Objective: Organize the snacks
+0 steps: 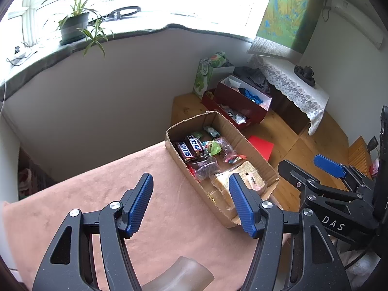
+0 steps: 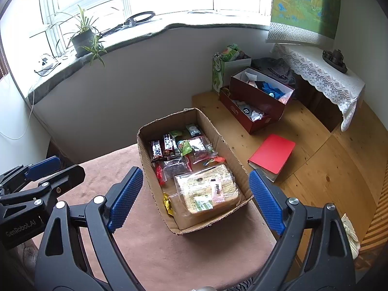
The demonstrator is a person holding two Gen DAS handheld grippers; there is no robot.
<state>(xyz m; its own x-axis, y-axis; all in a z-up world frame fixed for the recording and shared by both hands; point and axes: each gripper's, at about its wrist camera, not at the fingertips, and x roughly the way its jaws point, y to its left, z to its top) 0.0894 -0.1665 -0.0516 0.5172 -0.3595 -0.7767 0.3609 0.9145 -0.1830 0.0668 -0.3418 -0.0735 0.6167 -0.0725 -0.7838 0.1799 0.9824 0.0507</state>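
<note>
I see both my left tongs (image 1: 191, 201) and right tongs (image 2: 196, 198) released, grasping nothing. The cardboard box (image 2: 218, 131) of snacks sits mid-frame on the pink desk (image 2: 150, 242).

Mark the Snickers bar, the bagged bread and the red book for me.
Brown Snickers bar (image 2: 157, 150), right wrist view, on its white lettering.
Clear-bagged sliced bread loaf (image 2: 206, 189), right wrist view, middle of the top face.
Red hardcover book (image 2: 272, 154), right wrist view, centre of its cover.

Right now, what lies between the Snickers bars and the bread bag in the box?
In the right wrist view, clear bags of dark snacks lie between the Snickers bars and bread bag.
</note>
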